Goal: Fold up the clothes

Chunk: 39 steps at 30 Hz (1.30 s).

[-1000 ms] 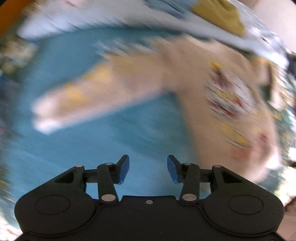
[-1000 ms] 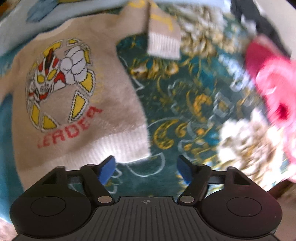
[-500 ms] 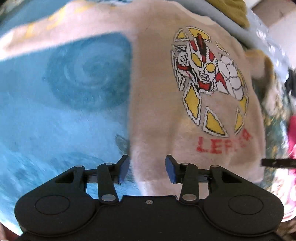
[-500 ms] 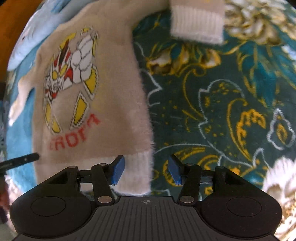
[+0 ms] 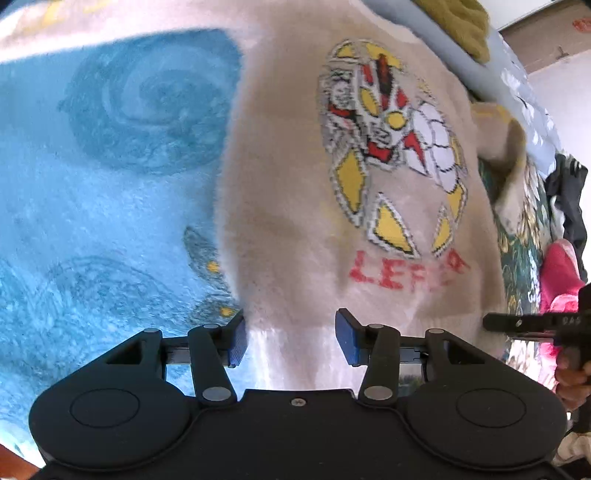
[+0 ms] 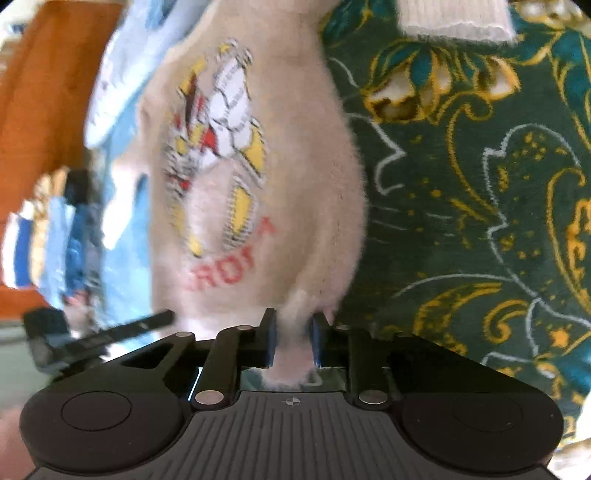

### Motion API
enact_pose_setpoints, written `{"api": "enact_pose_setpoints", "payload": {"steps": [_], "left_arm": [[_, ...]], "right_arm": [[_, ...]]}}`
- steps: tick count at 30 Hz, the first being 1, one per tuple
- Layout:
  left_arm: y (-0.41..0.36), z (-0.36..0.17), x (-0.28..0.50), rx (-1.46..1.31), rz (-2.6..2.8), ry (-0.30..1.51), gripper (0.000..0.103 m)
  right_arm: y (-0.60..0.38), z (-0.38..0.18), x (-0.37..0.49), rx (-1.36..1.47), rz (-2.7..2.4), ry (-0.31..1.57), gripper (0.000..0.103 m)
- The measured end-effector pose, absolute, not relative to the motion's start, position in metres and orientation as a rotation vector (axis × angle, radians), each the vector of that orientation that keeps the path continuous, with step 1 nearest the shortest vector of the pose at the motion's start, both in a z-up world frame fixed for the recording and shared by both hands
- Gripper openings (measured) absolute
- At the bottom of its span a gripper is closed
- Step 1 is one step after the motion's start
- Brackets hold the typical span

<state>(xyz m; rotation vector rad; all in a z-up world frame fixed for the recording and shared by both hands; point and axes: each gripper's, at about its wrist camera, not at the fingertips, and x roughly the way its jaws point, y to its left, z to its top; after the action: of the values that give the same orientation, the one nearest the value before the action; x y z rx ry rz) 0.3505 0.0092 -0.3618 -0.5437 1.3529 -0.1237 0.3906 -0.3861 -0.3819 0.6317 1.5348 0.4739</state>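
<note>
A beige sweater (image 5: 295, 221) is showing a red-yellow-white figure; the bedspread (image 6: 461, 206) is showing green with gold scrolls.

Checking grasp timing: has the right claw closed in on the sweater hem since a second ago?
Yes. The right claw advanced to the sweater hem and pinched it.

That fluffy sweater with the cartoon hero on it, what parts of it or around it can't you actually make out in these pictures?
- Red lettering on the sweater: smeared by blur in both views, unreadable.
- Hem: hidden behind the left gripper body; bunched between the fingers of the right gripper.
- Collar: cut off at the top edge in both views.
- Sleeve cuff: cropped by the right view's top edge.
- Folded pile: too blurred to identify.
</note>
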Motion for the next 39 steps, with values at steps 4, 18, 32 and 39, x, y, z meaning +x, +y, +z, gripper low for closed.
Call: {"api": "enact_pose_setpoints", "payload": {"steps": [4, 18, 32, 39], "left_arm": [[0.003, -0.354, 0.347, -0.563, -0.044, 1.324, 0.019], [-0.013, -0.335, 0.345, -0.317, 0.060, 1.426, 0.009], [-0.059, -0.230, 0.386, -0.015, -0.031, 1.333, 0.061], [-0.076, -0.181, 0.411, -0.020, -0.065, 1.247, 0.072]], "right_arm": [[-0.389, -0.374, 0.391, 0.578, 0.440, 1.545, 0.008], [-0.395, -0.376, 0.386, 0.453, 0.326, 1.570, 0.008], [-0.404, -0.281, 0.444, 0.005, 0.154, 1.143, 0.036], [-0.390, -0.316, 0.531, 0.019, -0.030, 1.168, 0.037]]}}
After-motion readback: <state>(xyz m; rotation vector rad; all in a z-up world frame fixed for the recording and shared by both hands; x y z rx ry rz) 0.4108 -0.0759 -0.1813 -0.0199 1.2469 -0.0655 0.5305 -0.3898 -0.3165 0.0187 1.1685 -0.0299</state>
